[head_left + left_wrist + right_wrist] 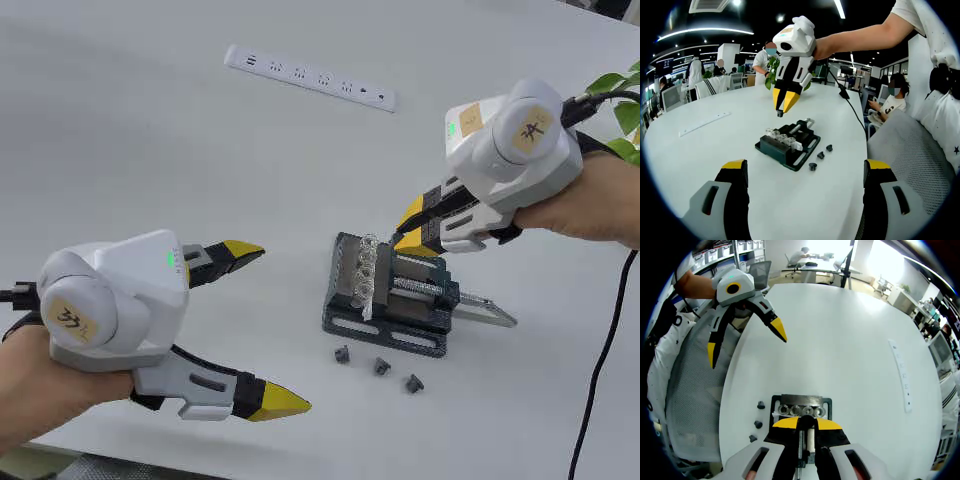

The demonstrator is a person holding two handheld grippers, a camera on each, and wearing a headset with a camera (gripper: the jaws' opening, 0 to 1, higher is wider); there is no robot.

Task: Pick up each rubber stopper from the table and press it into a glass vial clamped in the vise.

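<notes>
The left tool (283,328) hangs wide open at the near left, well apart from the vise (425,300). The right tool (400,237), pinched narrow on a small dark rubber stopper (780,114), hovers just over the clamped glass vials (366,270). Three more stoppers (381,367) lie on the table (150,160) beside the vise's near side.

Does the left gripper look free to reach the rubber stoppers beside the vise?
Probably yes: the left gripper is open, with bare table between it and the rubber stoppers.
</notes>
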